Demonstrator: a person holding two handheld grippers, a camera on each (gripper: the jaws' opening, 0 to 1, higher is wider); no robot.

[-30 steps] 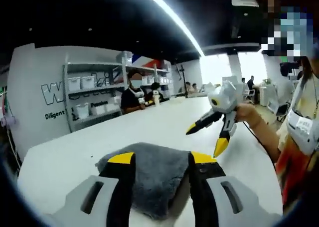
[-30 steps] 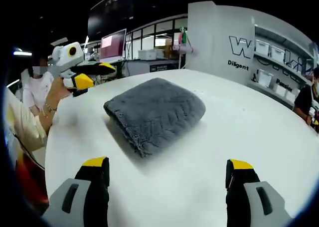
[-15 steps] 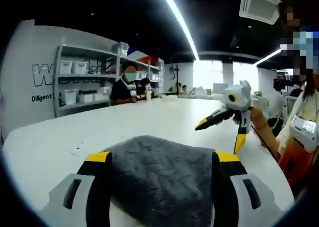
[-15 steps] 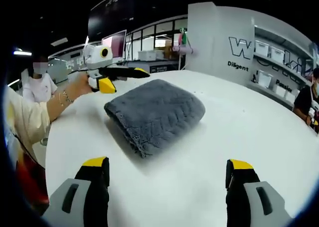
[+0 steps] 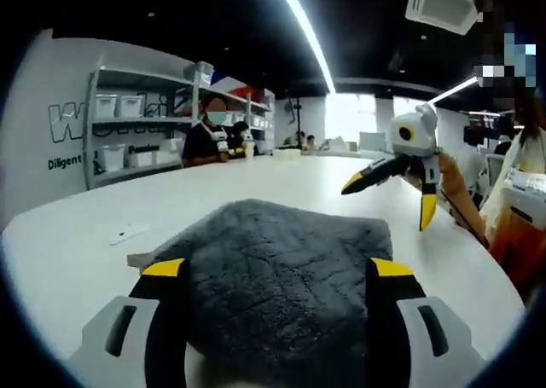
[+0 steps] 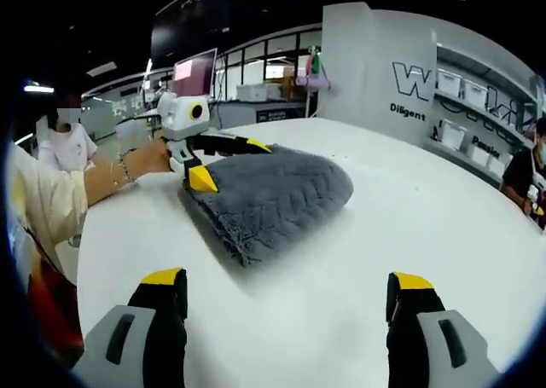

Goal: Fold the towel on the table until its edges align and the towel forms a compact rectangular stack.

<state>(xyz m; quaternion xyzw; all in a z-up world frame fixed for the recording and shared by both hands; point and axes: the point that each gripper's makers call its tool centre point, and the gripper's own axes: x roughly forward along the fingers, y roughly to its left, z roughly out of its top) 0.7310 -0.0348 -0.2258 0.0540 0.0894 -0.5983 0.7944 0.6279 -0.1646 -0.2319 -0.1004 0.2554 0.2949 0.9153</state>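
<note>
A folded grey towel [image 6: 281, 192] lies as a thick rectangular pad on the white table [image 6: 426, 200]. My left gripper [image 6: 230, 165] comes in from the left, open, with one finger above the towel's near left edge and the other at its side. In the left gripper view the towel [image 5: 281, 260] lies between the wide-open jaws of my left gripper [image 5: 277, 269]. My right gripper [image 6: 287, 279] stands open over bare table, short of the towel. It also hangs open in the air at the right, as the right gripper [image 5: 388, 205].
Shelves with white bins [image 5: 119, 132] line the back wall, and people [image 5: 209, 136] sit at the table's far side. A small white scrap [image 5: 128, 233] lies left of the towel. The holder's arm and sleeve [image 6: 51, 200] are at the left edge.
My left gripper has opened wider and moved forward to the towel, reaching over its edge. The right gripper and the towel have stayed put.
</note>
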